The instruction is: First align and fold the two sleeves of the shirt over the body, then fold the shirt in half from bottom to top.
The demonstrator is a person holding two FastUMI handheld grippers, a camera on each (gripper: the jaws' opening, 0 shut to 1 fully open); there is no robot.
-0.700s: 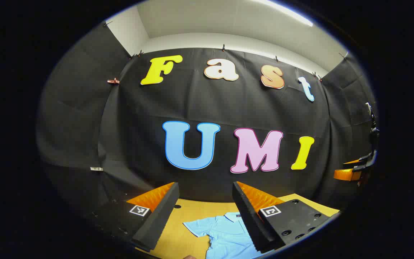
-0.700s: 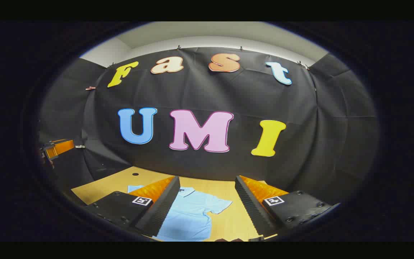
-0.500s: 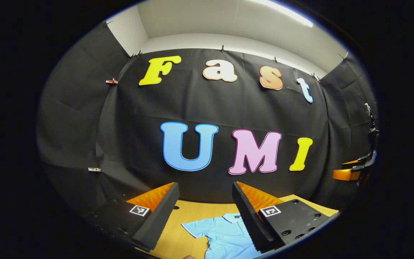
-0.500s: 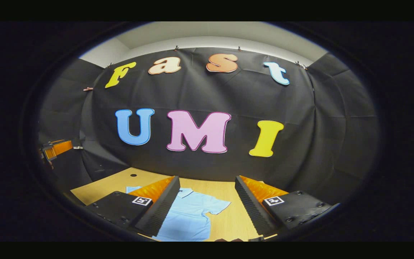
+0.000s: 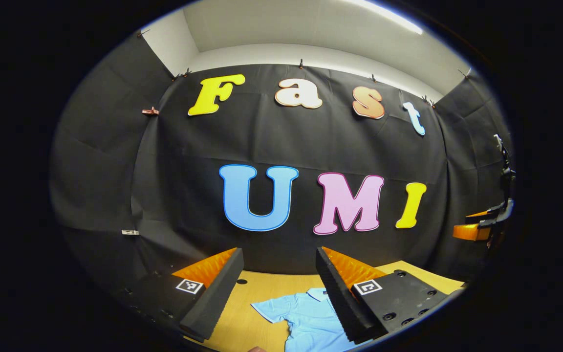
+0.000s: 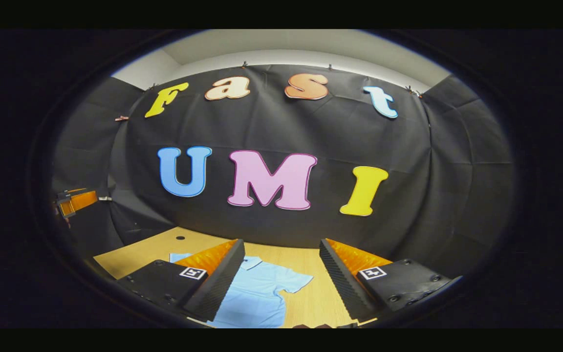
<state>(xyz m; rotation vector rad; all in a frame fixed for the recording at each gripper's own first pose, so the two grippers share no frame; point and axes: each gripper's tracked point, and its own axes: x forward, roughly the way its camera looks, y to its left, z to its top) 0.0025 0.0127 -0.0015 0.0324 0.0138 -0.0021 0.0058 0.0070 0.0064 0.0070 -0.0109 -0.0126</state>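
Shirt (image 6: pixel 257 293): light blue, flat on the table (image 6: pixel 135 254), both sleeves spread out.
Left gripper (image 5: pixel 277 288): open, above the shirt.
Right gripper (image 6: pixel 281 281): open, above it.

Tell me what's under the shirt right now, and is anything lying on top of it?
The light blue shirt lies flat on the wooden table, sleeves spread out. Nothing rests on it. Both open grippers, left and right, are held above it. Their fingers hide part of the shirt.
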